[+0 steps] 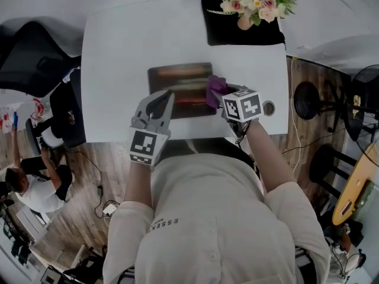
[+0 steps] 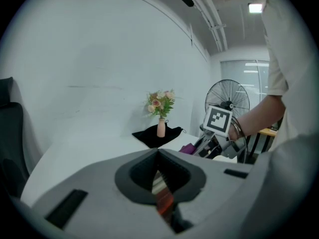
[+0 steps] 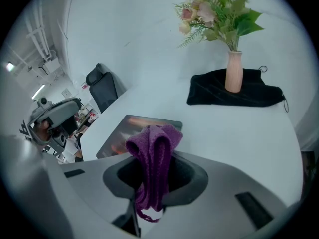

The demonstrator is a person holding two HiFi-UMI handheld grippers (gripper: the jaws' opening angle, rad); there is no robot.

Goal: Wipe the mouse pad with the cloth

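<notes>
A dark mouse pad (image 1: 180, 78) with a reddish picture lies in the middle of the white table (image 1: 112, 52). My left gripper (image 1: 164, 97) sits at the pad's near left part. In the left gripper view its jaws are closed to a thin slit with a strip of the mouse pad (image 2: 162, 195) between them. My right gripper (image 1: 219, 97) is shut on a bunched purple cloth (image 1: 215, 86) at the pad's right edge. In the right gripper view the cloth (image 3: 153, 153) sticks up out of the jaws, with the mouse pad (image 3: 130, 129) beyond it.
A vase of flowers (image 1: 246, 19) stands on a black cloth (image 1: 225, 33) at the table's far right. A round cable hole (image 1: 269, 107) lies right of my right gripper. An office chair (image 1: 29, 52) stands left of the table, a fan (image 1: 368, 83) and stools to the right.
</notes>
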